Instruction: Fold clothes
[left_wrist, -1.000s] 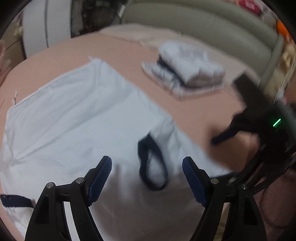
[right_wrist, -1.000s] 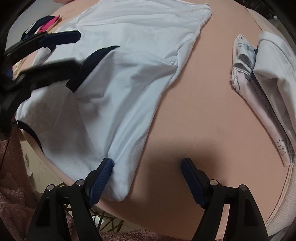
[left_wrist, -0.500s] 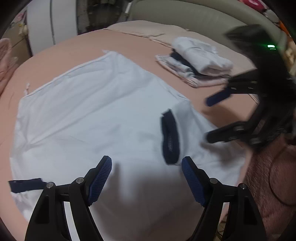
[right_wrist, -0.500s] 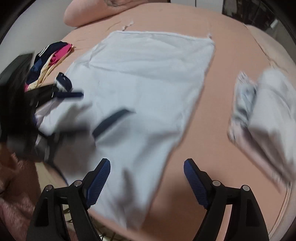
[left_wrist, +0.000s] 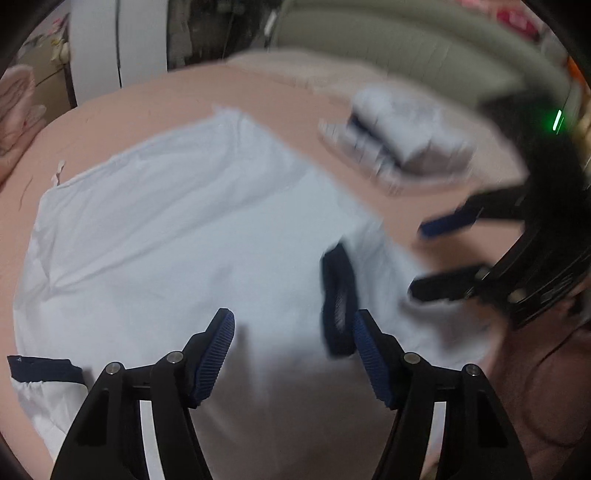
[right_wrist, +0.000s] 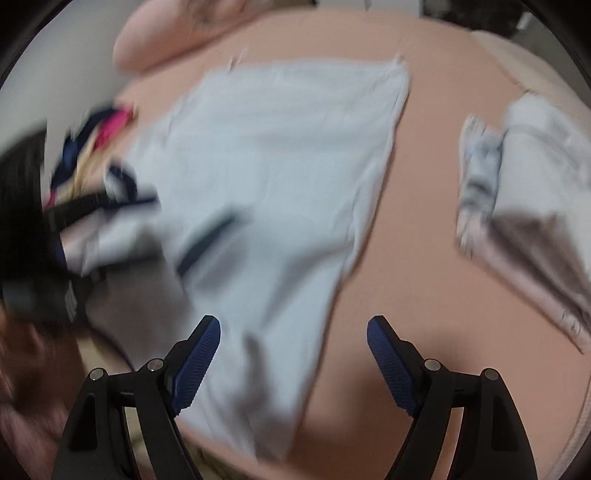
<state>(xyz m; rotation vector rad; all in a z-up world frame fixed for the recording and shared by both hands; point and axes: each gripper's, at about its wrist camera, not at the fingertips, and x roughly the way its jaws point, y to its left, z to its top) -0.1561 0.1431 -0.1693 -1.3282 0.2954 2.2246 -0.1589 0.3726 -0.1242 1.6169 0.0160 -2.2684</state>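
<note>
White shirt (left_wrist: 177, 236) lies spread on the pink bed (left_wrist: 155, 110). Left gripper (left_wrist: 293, 354) is closing above it, nothing pinched; folded stack (left_wrist: 402, 144) behind.

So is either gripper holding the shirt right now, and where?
No. The left gripper is closing above the shirt with nothing pinched; the right gripper is open and empty.

The setting is presenting as a home bedroom. A bed (left_wrist: 155, 110) with a peach sheet is occupying most of both views, and a padded grey-green headboard (left_wrist: 406, 48) is curving behind it. A pink pillow (right_wrist: 166, 40) is lying at one edge. A stack of folded clothes (left_wrist: 402, 144) is resting on the sheet, and a white door (left_wrist: 122, 40) is standing beyond the bed.
</note>
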